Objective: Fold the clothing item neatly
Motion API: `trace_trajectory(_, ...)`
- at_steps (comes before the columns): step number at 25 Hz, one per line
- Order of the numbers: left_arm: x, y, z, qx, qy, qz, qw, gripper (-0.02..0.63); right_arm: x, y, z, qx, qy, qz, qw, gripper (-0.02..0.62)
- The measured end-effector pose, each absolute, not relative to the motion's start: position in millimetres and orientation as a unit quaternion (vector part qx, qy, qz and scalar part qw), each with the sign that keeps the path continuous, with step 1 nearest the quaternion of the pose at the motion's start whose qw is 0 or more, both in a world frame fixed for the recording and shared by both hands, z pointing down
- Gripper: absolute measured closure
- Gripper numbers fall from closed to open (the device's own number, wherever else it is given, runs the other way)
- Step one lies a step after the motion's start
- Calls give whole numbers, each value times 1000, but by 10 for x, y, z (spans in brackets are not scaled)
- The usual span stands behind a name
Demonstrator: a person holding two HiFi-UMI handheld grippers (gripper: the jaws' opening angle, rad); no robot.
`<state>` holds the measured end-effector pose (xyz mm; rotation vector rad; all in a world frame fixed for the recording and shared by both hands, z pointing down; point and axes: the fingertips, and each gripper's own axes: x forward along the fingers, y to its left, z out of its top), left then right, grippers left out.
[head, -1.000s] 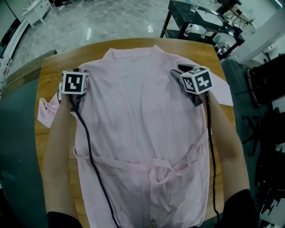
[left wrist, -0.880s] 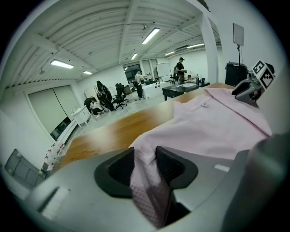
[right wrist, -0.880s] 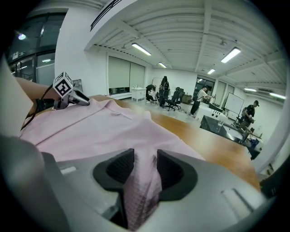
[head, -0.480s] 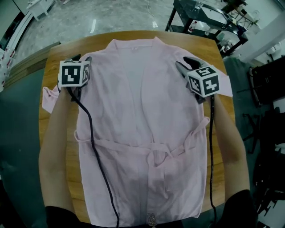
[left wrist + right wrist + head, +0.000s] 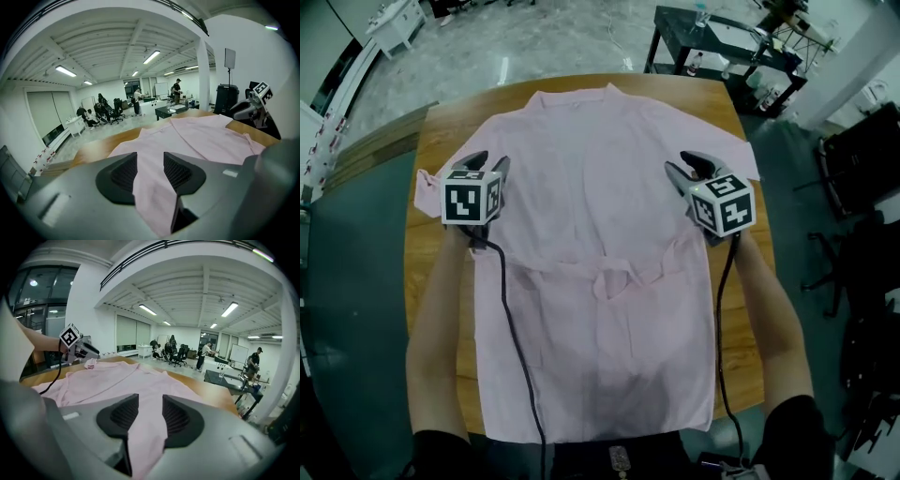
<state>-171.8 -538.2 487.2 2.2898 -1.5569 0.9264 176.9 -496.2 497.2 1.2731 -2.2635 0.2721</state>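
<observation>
A pale pink robe (image 5: pixel 600 206) lies spread flat and front up on the wooden table (image 5: pixel 441 136). Its collar is toward the far edge and its hem is at the near edge, close to the person. A matching belt (image 5: pixel 614 279) is tied in a loose knot across the middle. The left sleeve (image 5: pixel 427 187) pokes out onto bare wood, and the right sleeve (image 5: pixel 741 155) reaches the table's right edge.

The left gripper (image 5: pixel 487 164) hangs over the robe's left side, just beside that sleeve and a little farther away than the belt. Its jaws stand apart and have just been opening. Pink cloth shows in the gap between the pads. It looks to me like the robe lying underneath rather than a pinched fold, though that is hard to be sure of from here.

The right gripper (image 5: pixel 682 164) hangs over the robe's right side, level with the left one. Its jaws are spread too, with the same pink cloth in the gap and neither pad pressing on it. Both grippers point away from the person and slant down.

A black left cable (image 5: pixel 511 347) trails back across the robe, and a right cable (image 5: pixel 724 309) runs along its right edge. Beyond the table, to the far right, stands a black workbench (image 5: pixel 722 42). People (image 5: pixel 105 110) sit at the far end of the room.
</observation>
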Motion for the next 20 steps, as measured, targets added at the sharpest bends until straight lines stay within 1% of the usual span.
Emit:
trace_trajectory(3,-1609,-4969,4760,778,-534,316,97,419,1782,-4650,4803,460,-844,78,265,436)
trace_trajectory(11,-1336,-3920,4321,787,-535,300,70,419,1789,-3962,4325,495,-842,72,203,437)
trace_trajectory(14,-1373,-3547,4278,788,-534,296,78,419,1706,-3666,4249,502,-840,80,189,437)
trace_trajectory(20,-1453,-2838,4210,800,-528,270,90,419,1642,-2908,4089,525,-826,73,190,437)
